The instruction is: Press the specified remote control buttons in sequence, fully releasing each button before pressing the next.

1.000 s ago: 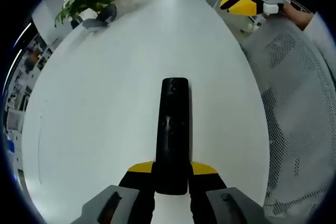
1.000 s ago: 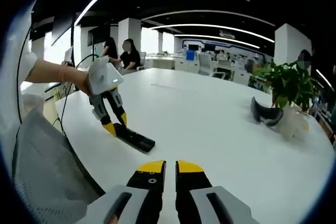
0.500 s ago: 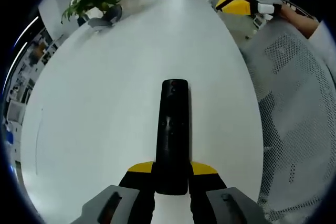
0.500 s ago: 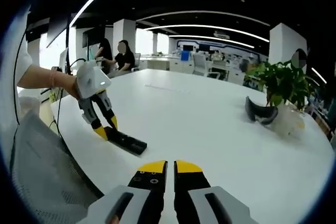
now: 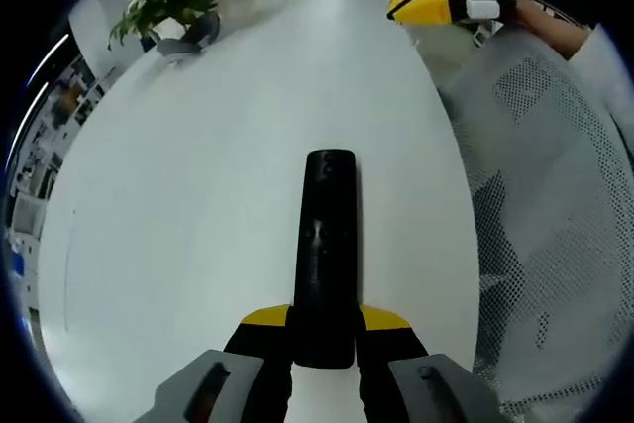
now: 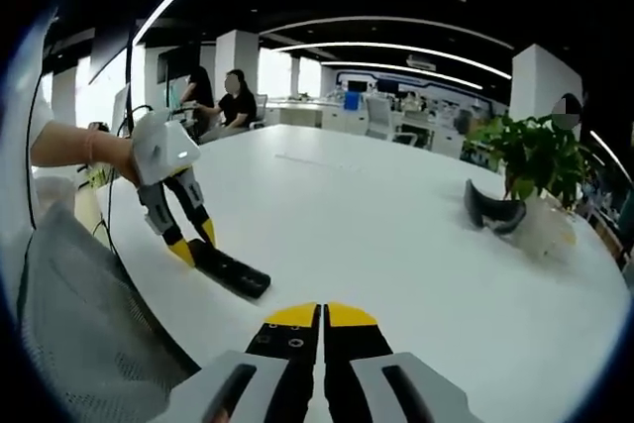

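Observation:
A black remote control (image 5: 328, 245) lies flat on the white table (image 5: 198, 205), its buttons facing up. My left gripper (image 5: 325, 328) is shut on the remote's near end, with a yellow tip on each side. In the right gripper view, a hand holds that left gripper (image 6: 195, 243) down on the remote (image 6: 230, 271) near the table's left edge. My right gripper (image 6: 322, 314) hovers over the table to the right of the remote with its jaws together and nothing between them. It also appears far off as the right gripper (image 5: 428, 3) in the left gripper view.
A white mesh chair back (image 5: 540, 205) stands close beside the table edge. A potted plant (image 6: 540, 158) and a dark curved object (image 6: 492, 213) sit at the table's far side. Two people (image 6: 233, 101) sit at a distant desk.
My right gripper's jaws have closed the small gap between them. The left gripper and remote sit further left in the right gripper view. The grip on the remote is unchanged.

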